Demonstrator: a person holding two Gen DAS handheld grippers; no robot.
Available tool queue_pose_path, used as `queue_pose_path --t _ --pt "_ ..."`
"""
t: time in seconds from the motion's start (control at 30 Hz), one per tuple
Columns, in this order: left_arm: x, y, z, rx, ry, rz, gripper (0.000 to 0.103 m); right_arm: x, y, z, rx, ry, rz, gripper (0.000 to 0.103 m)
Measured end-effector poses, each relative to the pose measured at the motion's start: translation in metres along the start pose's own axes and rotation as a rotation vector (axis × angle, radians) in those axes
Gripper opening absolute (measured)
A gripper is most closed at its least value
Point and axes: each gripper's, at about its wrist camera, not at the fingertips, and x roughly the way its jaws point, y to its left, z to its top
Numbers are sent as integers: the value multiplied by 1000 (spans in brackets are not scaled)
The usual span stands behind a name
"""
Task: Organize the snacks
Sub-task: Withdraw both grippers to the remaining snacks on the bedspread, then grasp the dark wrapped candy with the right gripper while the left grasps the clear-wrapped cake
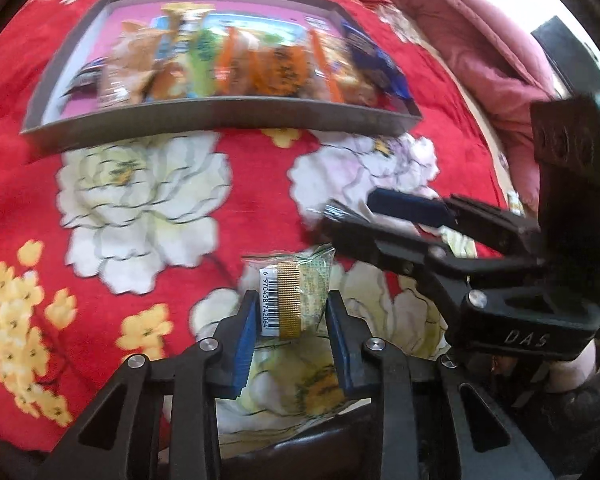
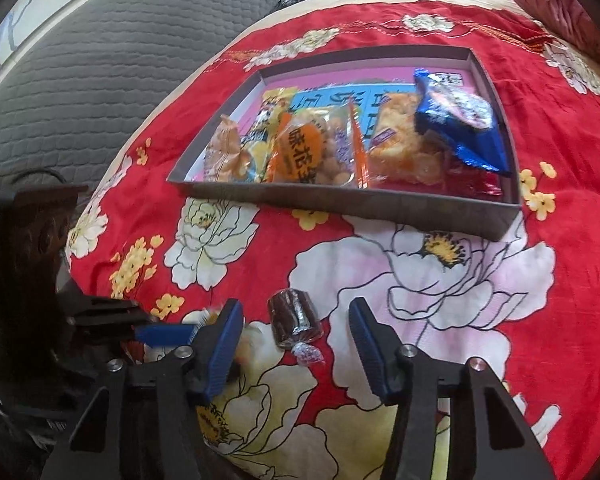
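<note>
Left wrist view: the snack packets (image 1: 236, 64) in the grey box (image 1: 220, 120) are motion-blurred, their printing illegible. The green wrapped snack (image 1: 296, 296) is readable only at its barcode; whether the blue pads (image 1: 246, 344) press it cannot be told. The right gripper (image 1: 364, 216) hides the cloth at right. Right wrist view: the box's near wall (image 2: 340, 204) hides the packets' lower ends; the left gripper (image 2: 168, 334) is cut off in shadow at left.

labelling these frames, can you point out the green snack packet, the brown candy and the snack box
green snack packet (image 1: 296, 296): left wrist view, on its barcode side.
brown candy (image 2: 294, 318): right wrist view, on its dark middle.
snack box (image 2: 340, 202): right wrist view, on its near grey wall.
</note>
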Motion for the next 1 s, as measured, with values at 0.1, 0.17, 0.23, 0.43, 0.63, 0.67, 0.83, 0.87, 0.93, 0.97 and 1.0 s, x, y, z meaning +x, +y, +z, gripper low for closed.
queue_pose_path --t 0.1,0.17,0.23,0.43,0.63,0.67,0.83,0.87,0.93,0.97,1.0 --pt "-8 14 2 -46 -19 5 34 5 7 -2 -41 13 -12 47" --pt "-13 22 3 -71 -35 7 34 7 11 -4 -73 17 -28 45" --pt "-17 29 4 -92 -44 -1 34 12 17 -4 -115 23 -54 39" --pt "-25 34 4 -101 -71 -11 34 16 31 -7 -227 8 -146 29" --pt "-44 28 12 -65 -133 -4 34 -6 18 3 -152 -85 -86 28" --pt "-48 27 15 -60 -146 -1 34 -10 17 6 -144 -103 -79 28" --pt "-47 27 21 -61 -144 9 34 -19 15 13 -142 -141 -60 28" --pt "-46 29 19 -67 -137 7 34 -16 15 13 -141 -124 -61 28" --pt "-40 28 17 -71 -117 10 34 -12 14 10 -142 -96 -57 28" --pt "-38 29 15 -67 -100 13 34 -9 15 9 -147 -79 -54 28" --pt "-36 28 13 -66 -90 17 34 -8 16 8 -154 -76 -61 28"
